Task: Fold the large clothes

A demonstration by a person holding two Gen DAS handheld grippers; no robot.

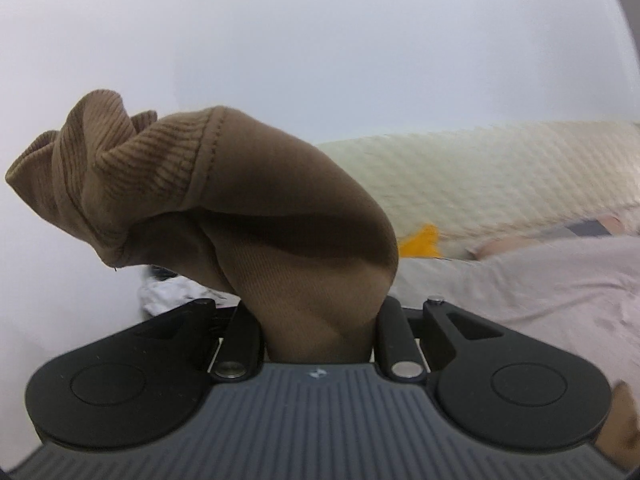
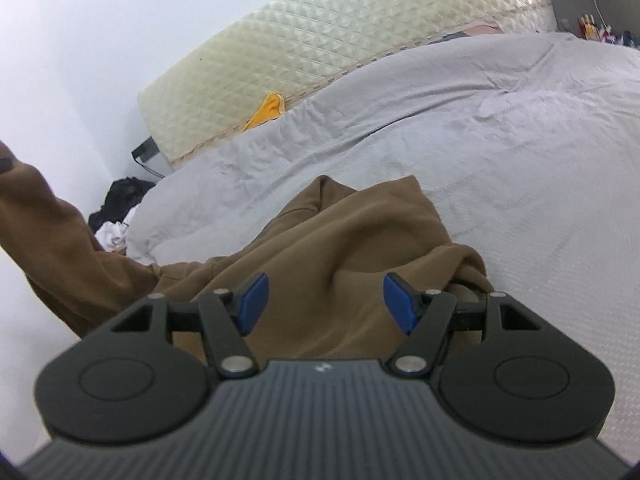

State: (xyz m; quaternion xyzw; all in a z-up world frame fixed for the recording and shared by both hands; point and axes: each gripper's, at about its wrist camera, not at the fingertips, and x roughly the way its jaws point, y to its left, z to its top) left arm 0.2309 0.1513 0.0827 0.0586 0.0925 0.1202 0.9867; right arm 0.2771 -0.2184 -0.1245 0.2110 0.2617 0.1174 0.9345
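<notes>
We are barely started: our left tongs (image 1: 320,320) pinch a sleeve cuff of the brown sweatshirt (image 2: 320,248), lifted toward nine o'clock, while our right tongs (image 2: 324,304) hover wide and empty above its unfolded heap on the bed (image 2: 500,160).

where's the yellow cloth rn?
Right wrist view, upper left: yellow cloth wedged between the quilted mattress and the grey bedcover, beyond the brown garment.
</notes>
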